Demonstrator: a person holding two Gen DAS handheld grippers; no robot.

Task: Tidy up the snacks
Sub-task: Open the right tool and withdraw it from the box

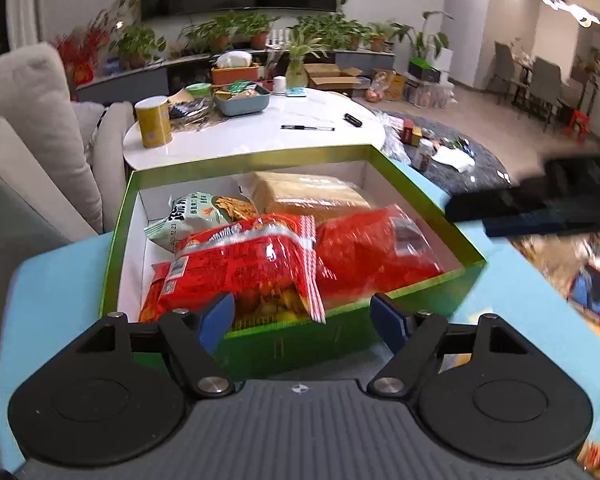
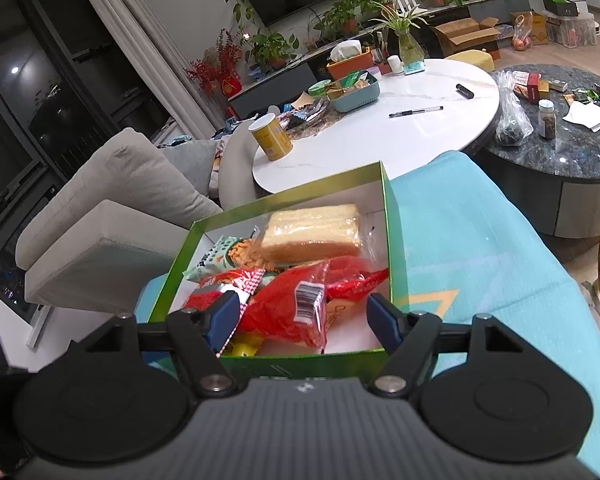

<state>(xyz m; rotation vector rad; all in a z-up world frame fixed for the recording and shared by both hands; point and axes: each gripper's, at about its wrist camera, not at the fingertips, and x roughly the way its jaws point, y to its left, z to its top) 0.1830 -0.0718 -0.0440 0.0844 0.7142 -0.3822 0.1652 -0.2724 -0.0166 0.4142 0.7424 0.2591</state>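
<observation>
A green box (image 1: 252, 158) (image 2: 284, 196) with a white lining stands open on a teal cloth (image 1: 60, 280). Inside lie a large red snack bag (image 1: 244, 264), a second red bag (image 1: 376, 252), a wrapped loaf of bread (image 1: 312, 196) (image 2: 312, 232) and a green-and-white crisp bag (image 1: 196, 216) (image 2: 212, 260). My left gripper (image 1: 302, 320) hovers at the box's near wall, open, with the large red bag's lower corner between its blue pads. My right gripper (image 2: 304, 320) is open over the near end, a red bag with a barcode (image 2: 288, 308) lying between its fingers, not pinched.
Behind the box, a white round table (image 1: 260, 128) (image 2: 380, 128) carries a yellow can (image 1: 153, 122), a blue basket and a pen. A dark marble table (image 2: 560, 152) with jars stands at the right. A grey sofa (image 1: 32, 140) is on the left. A blurred dark shape (image 1: 540, 200) reaches in from the right.
</observation>
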